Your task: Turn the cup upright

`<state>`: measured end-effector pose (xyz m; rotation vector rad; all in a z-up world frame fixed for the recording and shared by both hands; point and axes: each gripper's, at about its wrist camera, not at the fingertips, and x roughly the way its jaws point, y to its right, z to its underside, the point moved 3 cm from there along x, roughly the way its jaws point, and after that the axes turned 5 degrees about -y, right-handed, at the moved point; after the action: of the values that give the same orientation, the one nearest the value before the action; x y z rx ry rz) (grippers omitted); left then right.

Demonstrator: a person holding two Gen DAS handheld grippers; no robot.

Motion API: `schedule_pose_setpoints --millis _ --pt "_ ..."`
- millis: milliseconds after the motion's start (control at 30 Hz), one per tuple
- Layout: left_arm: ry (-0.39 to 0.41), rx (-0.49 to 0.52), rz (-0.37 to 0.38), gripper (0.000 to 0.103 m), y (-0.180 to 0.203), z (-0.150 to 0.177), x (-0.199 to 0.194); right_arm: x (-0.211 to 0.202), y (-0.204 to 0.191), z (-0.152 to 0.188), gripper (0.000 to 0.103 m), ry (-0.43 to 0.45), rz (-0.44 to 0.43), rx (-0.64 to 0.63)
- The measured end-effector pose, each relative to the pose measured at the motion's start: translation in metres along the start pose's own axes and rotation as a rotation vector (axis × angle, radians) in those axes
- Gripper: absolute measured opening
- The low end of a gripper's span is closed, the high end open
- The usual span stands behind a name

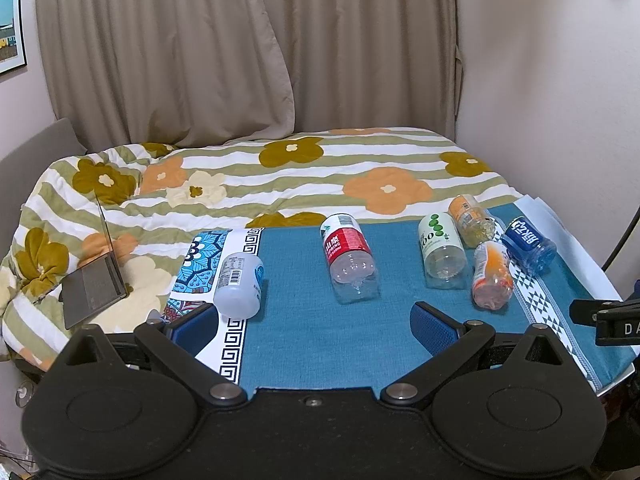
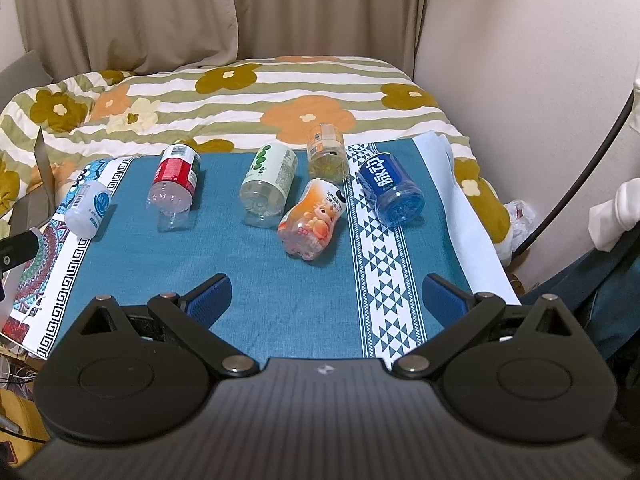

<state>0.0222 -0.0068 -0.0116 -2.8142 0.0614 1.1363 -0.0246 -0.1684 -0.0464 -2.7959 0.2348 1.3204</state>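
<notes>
Six cut-bottle cups lie on their sides on the blue-clothed surface [image 2: 280, 300], the white cup [image 1: 239, 285] nearest its left edge. The left gripper [image 1: 316, 326] and right gripper [image 2: 326, 300] hover over the near edge, fingers spread apart, holding nothing.

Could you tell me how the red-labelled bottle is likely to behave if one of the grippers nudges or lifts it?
The red-labelled bottle lies on its side on the blue cloth, so a sideways nudge would probably roll it. It looks clear and empty, so likely light. Its thin plastic may dent under a firm squeeze. Both the left gripper and right gripper are open, away from it.
</notes>
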Motion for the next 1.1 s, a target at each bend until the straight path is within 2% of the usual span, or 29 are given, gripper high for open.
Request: schedule_pose_setpoints --millis 767,900,1100 --pt "-0.009 0.002 0.003 0.103 0.002 -0.002 0.0 0.0 -0.001 -0.002 0.103 -0.005 -0.004 -0.001" --pt "-0.022 0.017 0.003 0.103 0.01 -0.011 0.0 -0.001 0.005 -0.008 0.103 -0.016 -0.05 0.004" --pt "-0.048 0.019 0.066 0.103 0.029 -0.032 0.011 0.0 0.022 -0.026 0.103 0.021 -0.072 -0.023"
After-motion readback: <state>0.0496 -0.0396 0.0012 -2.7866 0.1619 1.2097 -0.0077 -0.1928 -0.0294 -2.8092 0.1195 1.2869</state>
